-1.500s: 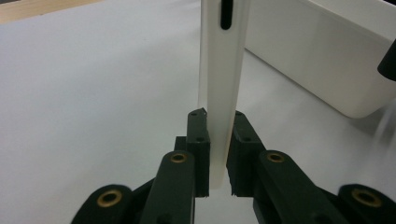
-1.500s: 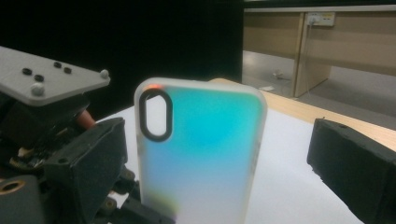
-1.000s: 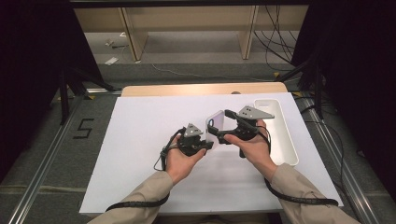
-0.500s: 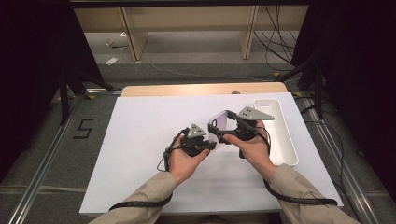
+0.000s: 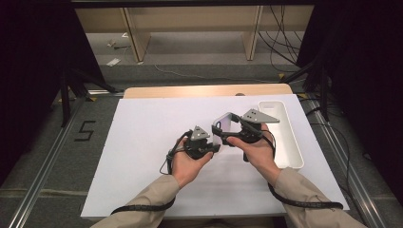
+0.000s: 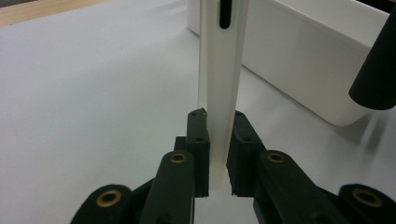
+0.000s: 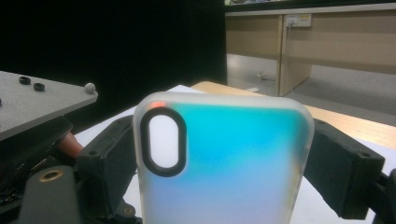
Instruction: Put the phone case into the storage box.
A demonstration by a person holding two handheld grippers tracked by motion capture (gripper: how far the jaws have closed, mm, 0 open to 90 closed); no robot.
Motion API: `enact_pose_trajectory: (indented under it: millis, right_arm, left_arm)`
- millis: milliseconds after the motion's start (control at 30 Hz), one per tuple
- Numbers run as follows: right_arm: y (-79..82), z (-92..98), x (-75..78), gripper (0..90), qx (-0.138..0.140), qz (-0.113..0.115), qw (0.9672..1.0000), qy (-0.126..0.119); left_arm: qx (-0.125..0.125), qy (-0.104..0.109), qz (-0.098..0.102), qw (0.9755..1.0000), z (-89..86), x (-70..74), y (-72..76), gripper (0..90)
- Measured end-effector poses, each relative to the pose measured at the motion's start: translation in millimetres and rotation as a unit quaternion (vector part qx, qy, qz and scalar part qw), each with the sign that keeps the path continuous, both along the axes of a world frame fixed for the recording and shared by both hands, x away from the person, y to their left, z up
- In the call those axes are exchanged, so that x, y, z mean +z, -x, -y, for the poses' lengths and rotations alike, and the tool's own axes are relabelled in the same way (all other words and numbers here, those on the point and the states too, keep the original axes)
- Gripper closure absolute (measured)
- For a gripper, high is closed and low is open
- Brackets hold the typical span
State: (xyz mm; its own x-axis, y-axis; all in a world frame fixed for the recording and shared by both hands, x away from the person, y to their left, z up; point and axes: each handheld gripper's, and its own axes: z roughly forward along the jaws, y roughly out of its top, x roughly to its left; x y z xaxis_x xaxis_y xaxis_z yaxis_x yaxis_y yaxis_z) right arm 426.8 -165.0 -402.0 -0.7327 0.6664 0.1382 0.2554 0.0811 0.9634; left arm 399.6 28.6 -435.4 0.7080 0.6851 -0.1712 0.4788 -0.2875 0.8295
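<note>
Handover: left gripper (image 6: pixel 217 154) is pinching the phone case (image 7: pixel 224 163) edge; right gripper (image 7: pixel 219 154) jaws, closing across its width, next need firm contact.

White tray (image 5: pixel 295 156) at table's (image 5: pixel 142 142) right edge, wooden shelving (image 5: pixel 190 19) behind

I see a case (image 7: pixel 224 158) of frosted, translucent plastic with a glossy black ring at its cutout. My jaws look like matt black plastic with brass-coloured pins. The tray (image 5: pixel 285 137) is smooth white plastic, the mat (image 5: pixel 142 142) matt white, the table edge (image 5: pixel 190 91) pale wood.
</note>
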Motion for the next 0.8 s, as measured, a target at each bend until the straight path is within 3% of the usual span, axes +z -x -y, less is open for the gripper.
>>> enact_pose_trajectory:
  millis: [167, 267, 367, 467, 633, 800]
  right_arm:
    - [1.0, 1.4, 2.3, 17.8, -0.002, 0.000, 1.0000, -0.002]
    - [1.6, 2.4, 4.5, 17.8, -0.005, 0.005, 1.0000, 0.001]
    - [1.0, 4.6, 6.8, 17.9, -0.007, 0.007, 0.9999, -0.002]
    - [0.6, 7.8, 9.4, 17.9, -0.011, 0.008, 0.9999, -0.004]
    - [-0.3, 12.0, 12.2, 17.9, -0.019, 0.009, 0.9998, -0.007]
    - [-1.2, 15.9, 14.5, 17.8, -0.027, 0.009, 0.9996, -0.007]
  left_arm:
    - [-0.003, -0.008, 0.012, 0.9999, 0.6, 2.3, 1.0, 78.8]
    - [-0.005, -0.013, 0.019, 0.9997, 0.3, 3.3, 1.2, 71.1]
    - [-0.016, -0.010, 0.034, 0.9993, -1.5, 3.9, 0.7, 58.5]
    - [-0.028, -0.023, 0.051, 0.9980, -3.5, 5.9, 1.8, 40.1]
    - [-0.036, -0.033, 0.063, 0.9969, -8.8, 9.2, 2.9, 15.3]
    - [-0.057, -0.036, 0.064, 0.9957, -16.1, 10.6, 4.6, 2.4]
